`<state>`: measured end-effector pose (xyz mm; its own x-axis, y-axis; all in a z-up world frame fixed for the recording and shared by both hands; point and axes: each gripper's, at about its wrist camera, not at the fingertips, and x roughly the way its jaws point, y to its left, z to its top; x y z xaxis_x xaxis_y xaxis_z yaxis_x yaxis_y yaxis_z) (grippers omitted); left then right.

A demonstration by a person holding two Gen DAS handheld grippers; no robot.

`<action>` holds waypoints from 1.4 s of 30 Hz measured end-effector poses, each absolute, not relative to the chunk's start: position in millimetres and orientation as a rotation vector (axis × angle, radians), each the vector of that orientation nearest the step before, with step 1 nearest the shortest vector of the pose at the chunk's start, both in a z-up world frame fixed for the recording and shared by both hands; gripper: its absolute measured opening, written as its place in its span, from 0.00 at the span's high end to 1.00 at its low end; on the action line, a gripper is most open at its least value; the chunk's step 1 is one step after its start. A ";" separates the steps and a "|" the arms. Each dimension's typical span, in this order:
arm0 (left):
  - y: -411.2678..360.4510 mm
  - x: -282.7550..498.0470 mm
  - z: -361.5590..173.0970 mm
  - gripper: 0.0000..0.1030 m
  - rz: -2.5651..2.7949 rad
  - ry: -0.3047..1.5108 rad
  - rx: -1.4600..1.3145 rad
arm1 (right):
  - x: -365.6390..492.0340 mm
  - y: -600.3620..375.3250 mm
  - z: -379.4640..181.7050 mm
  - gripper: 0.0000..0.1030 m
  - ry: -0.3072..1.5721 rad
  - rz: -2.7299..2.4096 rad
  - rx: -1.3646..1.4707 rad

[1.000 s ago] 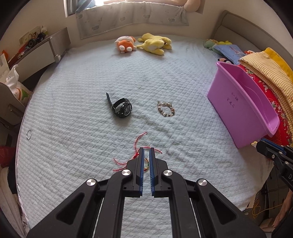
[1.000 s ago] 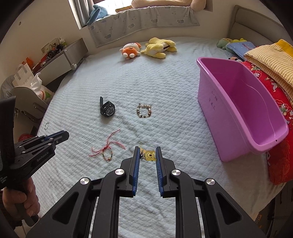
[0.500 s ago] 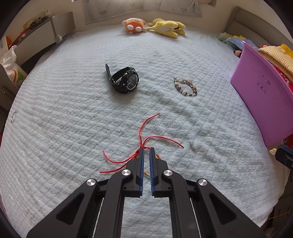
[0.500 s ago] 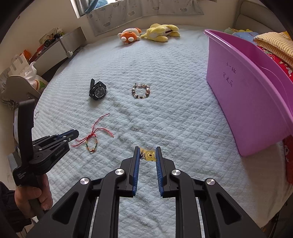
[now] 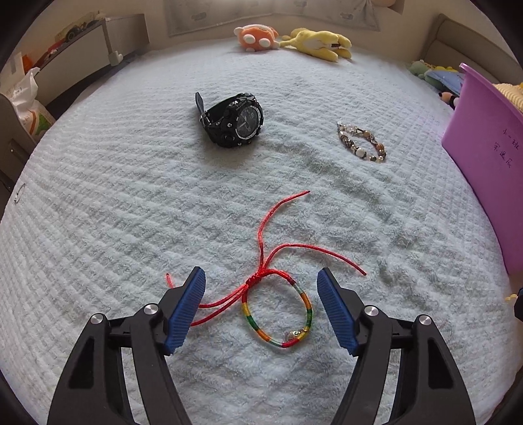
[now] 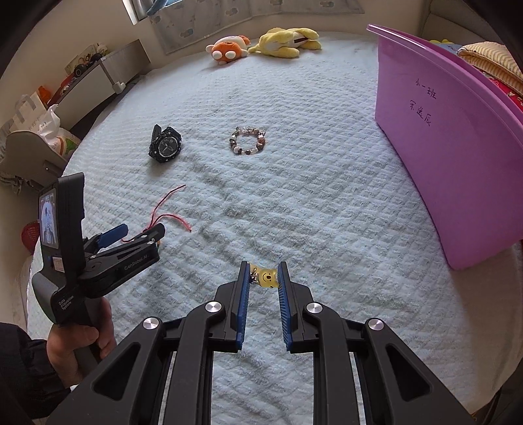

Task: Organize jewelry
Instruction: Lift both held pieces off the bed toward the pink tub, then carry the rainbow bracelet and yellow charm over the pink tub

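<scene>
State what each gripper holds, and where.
Right gripper pinches the yellow bear charm by its sides. Left gripper, jaws just opened, holds nothing; the string bracelet lies between.

This is a bedroom in a home. Most of each frame is filled by a wide bed (image 5: 130,183) with a pale blue quilted cover. At the top centre two plush toys lie on it, an orange and white one (image 5: 256,37) and a yellow one (image 5: 318,41). Behind them a curtain (image 6: 202,19) hangs under a window. At the upper left stands a grey cabinet (image 6: 98,75) with small things on top. At the right edge are folded blankets (image 6: 490,62) and a padded headboard (image 5: 457,36).
</scene>
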<state>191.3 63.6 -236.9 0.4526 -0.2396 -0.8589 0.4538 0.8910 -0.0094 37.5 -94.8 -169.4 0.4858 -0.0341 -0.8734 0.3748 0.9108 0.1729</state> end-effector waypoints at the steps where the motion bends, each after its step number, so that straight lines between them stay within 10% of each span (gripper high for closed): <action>1: 61.5 191.5 -240.8 0.33 -0.433 1.019 0.247 | 37.3 -94.3 -170.3 0.84 1.040 -0.255 0.367; 7: 56.4 187.4 -253.4 0.40 -0.426 1.026 0.279 | 37.9 -95.3 -172.5 0.84 1.049 -0.257 0.373; 12: 54.3 179.1 -247.4 0.95 -0.458 1.047 0.284 | 40.4 -95.8 -169.8 0.84 1.045 -0.258 0.372; 42: -40.1 109.5 40.5 0.96 -0.854 0.940 0.320 | -45.7 -178.9 44.5 0.84 0.878 -0.452 0.487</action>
